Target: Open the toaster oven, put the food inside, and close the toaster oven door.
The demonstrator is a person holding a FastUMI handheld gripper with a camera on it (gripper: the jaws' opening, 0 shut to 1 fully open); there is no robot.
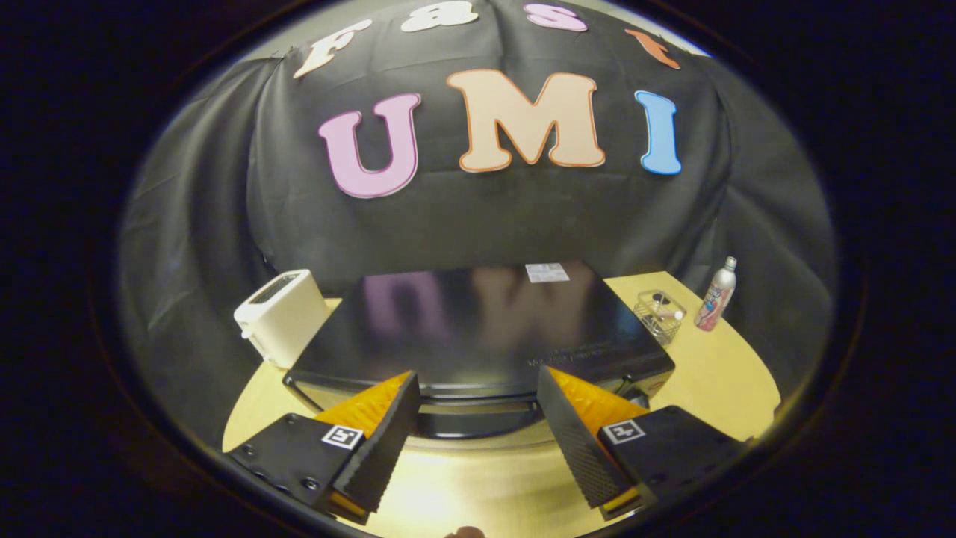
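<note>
A black toaster oven (478,329) stands on the yellow table (717,381), seen from above its glossy top. Its door is shut, and the door handle (478,403) runs along the front top edge. My gripper (478,385) is open, its two fingers spread wide on either side of the handle, hovering just above and in front of it. Nothing is between the fingers. The food cannot be made out.
A white pop-up toaster (280,317) sits left of the oven. To the right stand a clear container (661,314) and a spray bottle (715,295). Black cloth hangs behind the table.
</note>
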